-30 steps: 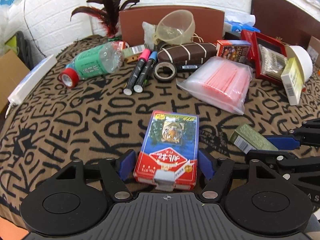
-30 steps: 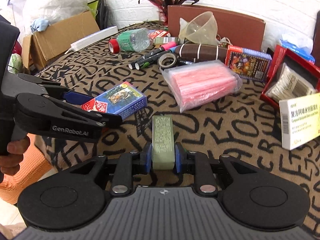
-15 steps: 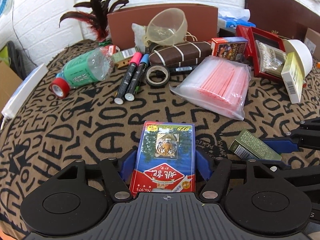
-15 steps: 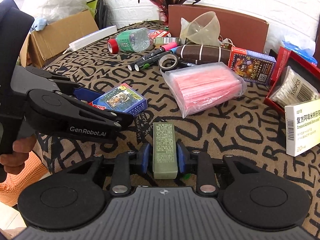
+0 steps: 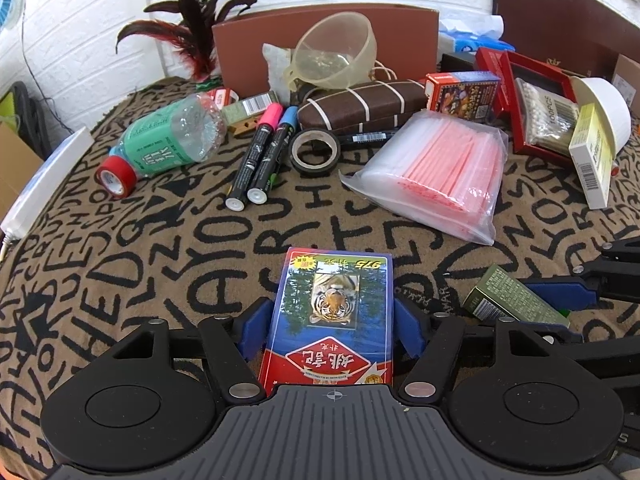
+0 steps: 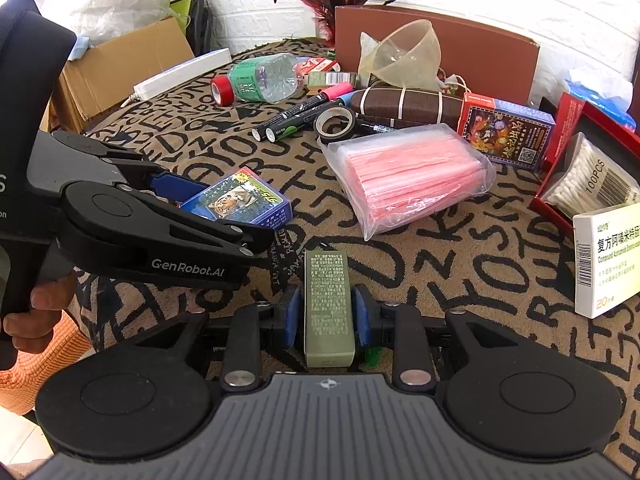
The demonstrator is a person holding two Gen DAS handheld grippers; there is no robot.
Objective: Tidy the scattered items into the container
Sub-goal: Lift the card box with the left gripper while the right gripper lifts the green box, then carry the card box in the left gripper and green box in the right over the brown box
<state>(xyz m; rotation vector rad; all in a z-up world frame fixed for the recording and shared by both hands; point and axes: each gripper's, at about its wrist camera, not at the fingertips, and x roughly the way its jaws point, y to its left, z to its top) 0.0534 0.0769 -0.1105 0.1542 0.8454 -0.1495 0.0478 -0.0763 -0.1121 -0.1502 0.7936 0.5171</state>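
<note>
My left gripper (image 5: pixel 330 326) is shut on a blue and red card box with a tiger picture (image 5: pixel 334 312), held just above the patterned cloth; the box also shows in the right wrist view (image 6: pixel 240 200). My right gripper (image 6: pixel 328 314) is shut on a slim green box (image 6: pixel 328 304), which also shows in the left wrist view (image 5: pixel 516 298). The two grippers sit side by side near the table's front edge. A red open box (image 5: pixel 532 92) holding cotton swabs stands at the far right.
On the cloth lie a bag of pink sleeves (image 5: pixel 440 172), two markers (image 5: pixel 260 156), a tape roll (image 5: pixel 314 152), a green-labelled bottle (image 5: pixel 168 140), a brown case (image 5: pixel 360 104), a plastic bowl (image 5: pixel 336 52), a card box (image 6: pixel 508 132) and a white medicine box (image 6: pixel 608 256).
Both grippers have closed in along their boxes, so each box sits deeper between the fingers. The left card box has lifted slightly and the view has shifted a little forward.
</note>
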